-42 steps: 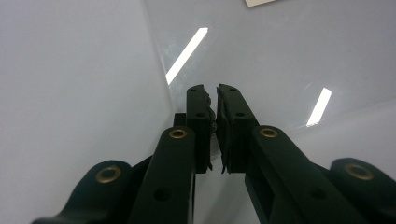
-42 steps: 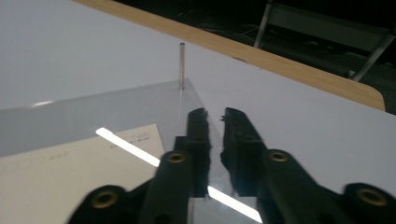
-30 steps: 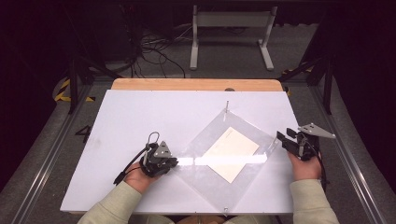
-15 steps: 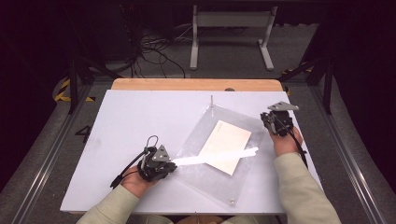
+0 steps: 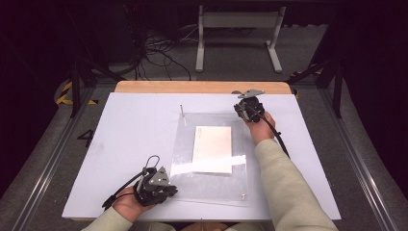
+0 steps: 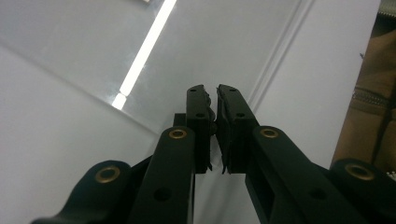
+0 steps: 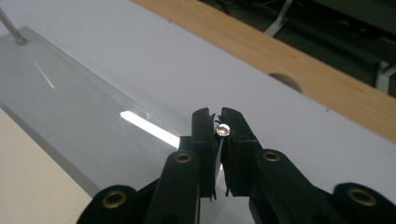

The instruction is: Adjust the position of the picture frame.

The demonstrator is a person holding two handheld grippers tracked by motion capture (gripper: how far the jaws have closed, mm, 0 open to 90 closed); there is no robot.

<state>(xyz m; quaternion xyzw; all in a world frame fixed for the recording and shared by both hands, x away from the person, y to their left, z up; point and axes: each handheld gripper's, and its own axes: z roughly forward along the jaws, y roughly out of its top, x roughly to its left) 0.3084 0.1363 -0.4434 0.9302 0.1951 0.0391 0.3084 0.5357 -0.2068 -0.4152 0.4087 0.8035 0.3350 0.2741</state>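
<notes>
The high view is bright in the middle and almost black at the borders: the white table top (image 5: 144,139) is lit evenly from above, and the floor around it stays dim. A long glare stripe crosses the clear acrylic sheet (image 5: 211,185) toward 9 o'clock of its centre. Both gripper views show the same stripe, at 11 o'clock and at 9 o'clock. Their near black jaws look soft, slightly unsharp. Shadows are weak.

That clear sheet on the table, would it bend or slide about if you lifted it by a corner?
The clear sheet probably stays stiff: its edges look straight and it lies flat over the cream paper. It looks glossy, mirroring a bright light strip, so likely slippery. The right gripper holds a corner screw, perhaps a safer hold.
</notes>
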